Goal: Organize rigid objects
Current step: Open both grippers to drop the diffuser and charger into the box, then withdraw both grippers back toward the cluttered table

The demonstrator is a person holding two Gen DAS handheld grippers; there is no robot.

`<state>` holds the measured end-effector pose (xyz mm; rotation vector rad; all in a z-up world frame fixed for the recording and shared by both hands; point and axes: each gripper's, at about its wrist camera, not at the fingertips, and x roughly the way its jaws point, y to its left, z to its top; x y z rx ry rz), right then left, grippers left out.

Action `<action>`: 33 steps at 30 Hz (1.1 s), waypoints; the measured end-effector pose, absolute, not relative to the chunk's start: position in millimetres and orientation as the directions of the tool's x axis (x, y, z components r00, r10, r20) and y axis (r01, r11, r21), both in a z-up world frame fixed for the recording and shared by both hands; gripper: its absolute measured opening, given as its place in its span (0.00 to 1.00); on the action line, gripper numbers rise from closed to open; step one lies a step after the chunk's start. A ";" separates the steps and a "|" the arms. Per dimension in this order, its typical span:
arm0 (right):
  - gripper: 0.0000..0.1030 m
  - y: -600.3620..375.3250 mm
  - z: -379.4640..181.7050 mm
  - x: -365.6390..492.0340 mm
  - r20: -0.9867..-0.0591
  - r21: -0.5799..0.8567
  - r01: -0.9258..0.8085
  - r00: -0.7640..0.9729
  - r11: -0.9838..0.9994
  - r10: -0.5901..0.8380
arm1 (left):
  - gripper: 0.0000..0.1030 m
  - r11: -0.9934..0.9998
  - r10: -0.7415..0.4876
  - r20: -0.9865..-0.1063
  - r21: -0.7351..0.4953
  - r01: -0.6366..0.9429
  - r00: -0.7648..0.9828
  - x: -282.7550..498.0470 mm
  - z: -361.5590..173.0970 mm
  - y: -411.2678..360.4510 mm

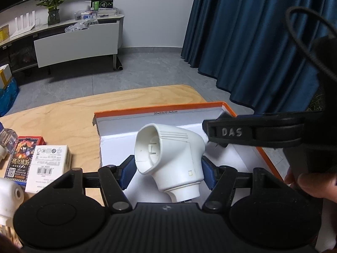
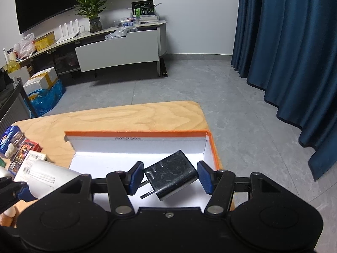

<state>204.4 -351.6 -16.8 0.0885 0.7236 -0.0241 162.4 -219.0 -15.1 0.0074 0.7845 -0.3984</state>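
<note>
Left wrist view puts the wooden desk [image 1: 69, 116] beneath me, the orange-rimmed box [image 1: 160, 110] on it straight ahead of my left gripper [image 1: 167, 171]. That gripper's blue pads press both sides of the white angled plastic piece [image 1: 170, 158], holding it over the box's white interior. My right gripper [image 2: 169, 177] hangs over the same box, spread a little wider than the black charger [image 2: 171, 174] tilted between its pads; I cannot tell whether they touch it. Small cartons [image 1: 48, 164] lie left of my left gripper.
</note>
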 end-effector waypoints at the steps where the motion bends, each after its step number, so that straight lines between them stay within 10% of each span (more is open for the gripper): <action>1: 0.78 -354.0 -14.2 202.8 -0.651 0.078 0.058 0.759 0.995 0.007 | 0.64 0.926 -0.345 -0.690 -0.140 0.351 0.637 164.5 -16.1 -219.8; 13: 0.80 -387.9 14.0 142.8 -0.558 0.142 0.131 0.830 0.981 -0.030 | 0.64 0.930 -0.337 -0.713 -0.147 0.338 0.616 188.7 -31.9 -237.8; 19: 0.82 -385.4 18.5 121.7 -0.548 0.113 0.145 0.834 0.983 -0.060 | 0.86 0.933 -0.328 -0.715 -0.141 0.332 0.618 185.4 -22.2 -242.4; 33: 0.96 -354.9 9.3 94.8 -0.613 0.142 0.125 0.790 0.982 -0.012 | 0.97 0.973 -0.191 -0.743 -0.058 0.222 0.641 130.4 4.6 -194.9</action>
